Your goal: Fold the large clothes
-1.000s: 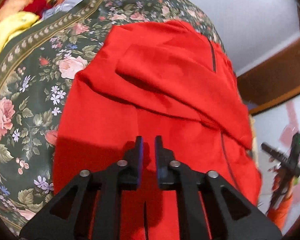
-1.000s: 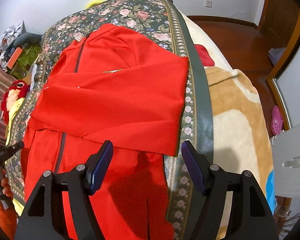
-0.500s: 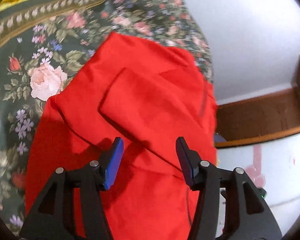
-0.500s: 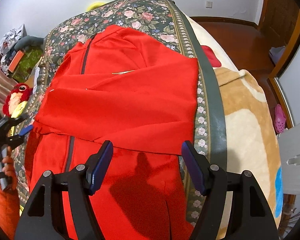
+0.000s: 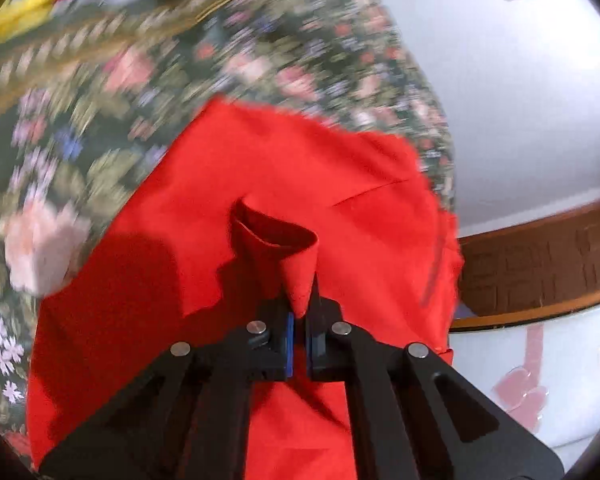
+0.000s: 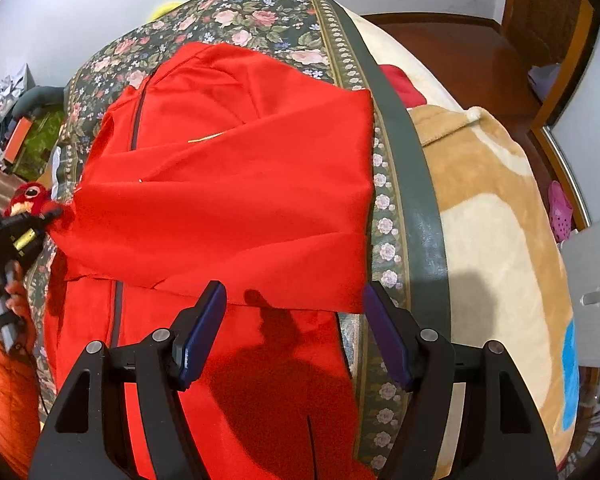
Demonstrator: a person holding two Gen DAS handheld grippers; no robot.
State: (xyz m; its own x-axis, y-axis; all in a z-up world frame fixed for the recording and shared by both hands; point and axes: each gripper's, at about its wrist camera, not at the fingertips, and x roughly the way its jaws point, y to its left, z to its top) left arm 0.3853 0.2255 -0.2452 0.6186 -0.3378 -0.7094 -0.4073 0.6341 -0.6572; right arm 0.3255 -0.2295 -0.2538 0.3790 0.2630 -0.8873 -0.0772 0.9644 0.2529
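Note:
A large red jacket point(image 6: 236, 208) with a dark zip point(image 6: 135, 124) lies spread on a floral bedspread point(image 6: 260, 20), one flap folded across its middle. In the left wrist view my left gripper point(image 5: 298, 314) is shut on a pinched cone of the red jacket point(image 5: 288, 256), which sticks up between the pads. The right wrist view shows that left gripper point(image 6: 24, 232) at the far left, holding the flap's left corner in a hand with an orange sleeve point(image 6: 8, 392). My right gripper point(image 6: 294, 308) hovers open over the flap's near edge, with nothing between its fingers.
A tan blanket point(image 6: 492, 208) covers the bed to the right of the bedspread's green border. A red plush toy point(image 6: 30, 198) and clutter lie at the left. Pink slippers point(image 6: 560, 210) sit on the wooden floor at right. A white wall stands behind the bed.
My left gripper opened, moved forward over the jacket and shut on a pinch of the folded flap, lifting it. The right gripper stayed almost where it was, still open.

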